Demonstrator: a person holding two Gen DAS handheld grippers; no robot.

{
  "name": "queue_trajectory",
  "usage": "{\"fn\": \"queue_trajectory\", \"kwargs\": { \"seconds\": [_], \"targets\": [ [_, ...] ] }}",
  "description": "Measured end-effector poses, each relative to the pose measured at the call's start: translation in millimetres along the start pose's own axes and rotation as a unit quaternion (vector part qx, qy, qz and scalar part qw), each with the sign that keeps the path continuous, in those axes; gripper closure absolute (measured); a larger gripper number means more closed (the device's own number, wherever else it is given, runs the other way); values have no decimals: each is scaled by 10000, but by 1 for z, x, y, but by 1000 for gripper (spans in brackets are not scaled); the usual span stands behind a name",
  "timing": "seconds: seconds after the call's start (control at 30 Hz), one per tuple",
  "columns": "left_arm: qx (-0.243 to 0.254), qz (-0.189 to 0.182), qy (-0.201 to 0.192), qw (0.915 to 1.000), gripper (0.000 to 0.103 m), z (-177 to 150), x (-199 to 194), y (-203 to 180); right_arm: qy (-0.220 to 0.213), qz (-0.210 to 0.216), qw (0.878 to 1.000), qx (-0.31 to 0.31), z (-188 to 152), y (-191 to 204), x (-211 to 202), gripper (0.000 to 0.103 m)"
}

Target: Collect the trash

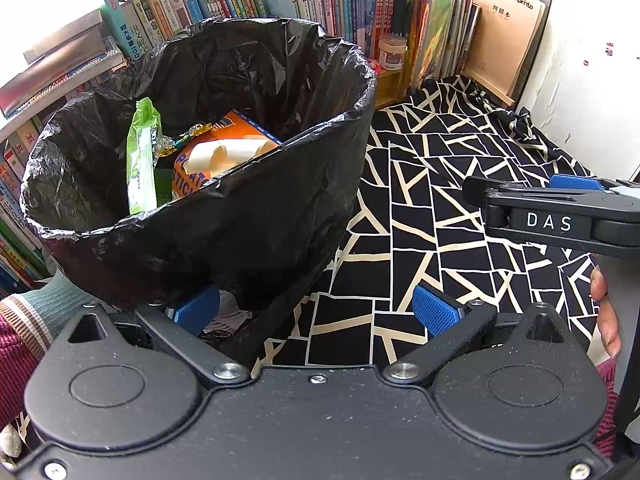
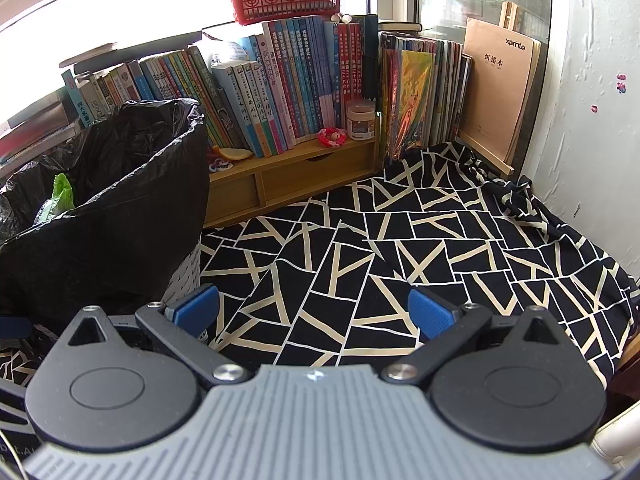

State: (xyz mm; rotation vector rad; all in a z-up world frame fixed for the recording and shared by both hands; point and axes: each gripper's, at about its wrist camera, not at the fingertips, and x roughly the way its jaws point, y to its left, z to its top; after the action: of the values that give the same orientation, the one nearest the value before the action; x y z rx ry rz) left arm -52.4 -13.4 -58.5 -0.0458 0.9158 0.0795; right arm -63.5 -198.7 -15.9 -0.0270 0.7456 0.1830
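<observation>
With wrappers and an orange box [image 1: 224, 148] already inside the lined bin [image 1: 240, 216] ahead-left of both wide-open, empty jaws, the patterned cloth [image 2: 400, 248] between them shows no trash left, so collection looks finished.

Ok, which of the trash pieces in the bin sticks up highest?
The green wrapper. It stands upright at the left of the bin, rising above the near rim, while the orange box and the gold wrapper lie lower inside.
</observation>
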Motion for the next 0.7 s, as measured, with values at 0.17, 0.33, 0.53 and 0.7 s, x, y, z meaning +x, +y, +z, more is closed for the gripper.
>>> {"fn": "queue_trajectory", "kwargs": {
  "seconds": [0.17,0.33,0.53,0.7],
  "targets": [
    [4,-16,7,10000,0,-3,0,-1,-1,0,10000,-2,0,0,0,0],
    [1,-32,19,10000,0,-1,0,0,1,-2,10000,-6,0,-1,0,0],
    [1,-44,30,10000,0,-1,0,0,2,0,10000,-9,0,-1,0,0],
    [89,43,32,9999,1,-1,0,-2,8,-6,10000,-10,-1,-3,1,0]
  ]
}}
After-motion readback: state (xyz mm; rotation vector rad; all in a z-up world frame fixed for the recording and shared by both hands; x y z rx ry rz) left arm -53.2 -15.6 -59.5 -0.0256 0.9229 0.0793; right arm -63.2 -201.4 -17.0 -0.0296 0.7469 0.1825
